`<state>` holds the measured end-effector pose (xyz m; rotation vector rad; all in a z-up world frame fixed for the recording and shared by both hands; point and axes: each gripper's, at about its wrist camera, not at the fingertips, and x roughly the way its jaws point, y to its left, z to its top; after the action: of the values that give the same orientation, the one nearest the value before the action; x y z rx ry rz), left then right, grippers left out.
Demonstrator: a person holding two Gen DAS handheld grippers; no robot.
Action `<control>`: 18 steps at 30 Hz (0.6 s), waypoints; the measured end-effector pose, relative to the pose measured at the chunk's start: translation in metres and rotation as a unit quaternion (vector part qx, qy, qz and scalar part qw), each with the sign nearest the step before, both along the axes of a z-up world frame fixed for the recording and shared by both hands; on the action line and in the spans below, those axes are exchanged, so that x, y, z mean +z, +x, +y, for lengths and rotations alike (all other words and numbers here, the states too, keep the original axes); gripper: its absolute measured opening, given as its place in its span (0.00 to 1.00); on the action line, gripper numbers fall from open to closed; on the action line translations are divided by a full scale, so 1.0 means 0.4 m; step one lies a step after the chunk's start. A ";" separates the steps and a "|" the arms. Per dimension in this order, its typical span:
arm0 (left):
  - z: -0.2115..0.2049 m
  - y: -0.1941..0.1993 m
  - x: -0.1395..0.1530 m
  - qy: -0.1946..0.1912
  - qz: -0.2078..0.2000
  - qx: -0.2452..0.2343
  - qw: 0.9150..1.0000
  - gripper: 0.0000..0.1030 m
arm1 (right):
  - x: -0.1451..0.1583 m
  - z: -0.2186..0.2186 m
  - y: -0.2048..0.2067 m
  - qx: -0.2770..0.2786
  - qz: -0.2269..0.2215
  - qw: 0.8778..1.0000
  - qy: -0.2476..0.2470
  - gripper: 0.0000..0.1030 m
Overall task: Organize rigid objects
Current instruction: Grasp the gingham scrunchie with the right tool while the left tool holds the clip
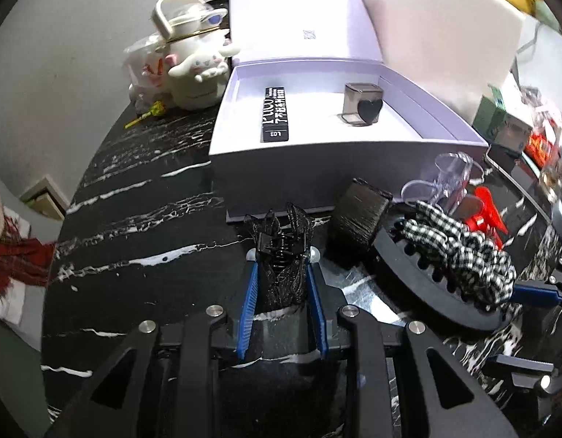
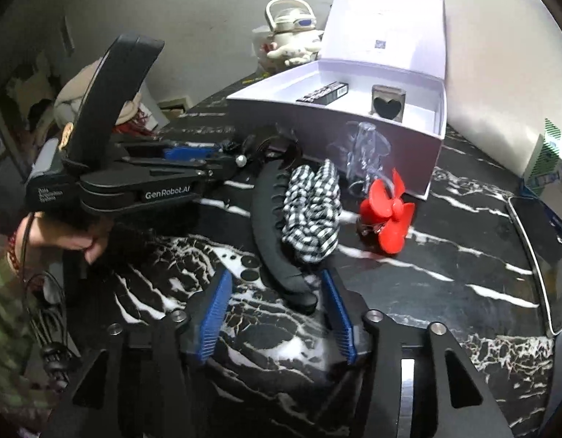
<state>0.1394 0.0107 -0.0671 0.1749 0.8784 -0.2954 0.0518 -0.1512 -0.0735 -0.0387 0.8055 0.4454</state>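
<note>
My left gripper is shut on a black lace hair claw clip, held just in front of the open lilac box. The box holds a black lipstick carton and a smoky cube with a heart. In the right wrist view, my right gripper is open around the near end of a long black clip with a houndstooth bow, which lies on the table. The left gripper shows there too, at the left.
On the black marble table lie a red claw clip, a clear claw clip and a black brush-like piece. A white plush mug stands left of the box. A phone lies at the right edge.
</note>
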 end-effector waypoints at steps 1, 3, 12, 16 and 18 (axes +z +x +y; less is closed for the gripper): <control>0.004 0.004 0.000 -0.007 0.003 0.003 1.000 0.26 | 0.003 -0.005 0.003 -0.005 -0.002 1.000 0.002 0.59; 0.007 0.008 -0.002 -0.012 0.007 0.004 1.000 0.26 | 0.010 -0.019 0.016 -0.016 -0.003 1.000 0.011 0.59; 0.008 0.005 -0.004 -0.020 0.011 -0.005 1.000 0.26 | 0.000 -0.029 0.109 -0.019 0.035 0.998 0.053 0.54; 0.011 -0.002 -0.004 -0.027 0.013 -0.010 1.000 0.25 | -0.005 -0.030 0.129 -0.023 0.036 0.997 0.063 0.27; 0.011 -0.009 -0.004 -0.029 0.013 -0.012 0.999 0.25 | -0.004 -0.031 0.124 -0.024 0.029 0.997 0.062 0.23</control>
<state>0.1359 0.0151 -0.0686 0.1272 0.8923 -0.3460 0.1016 -0.1636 -0.0751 0.1103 0.8328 0.4516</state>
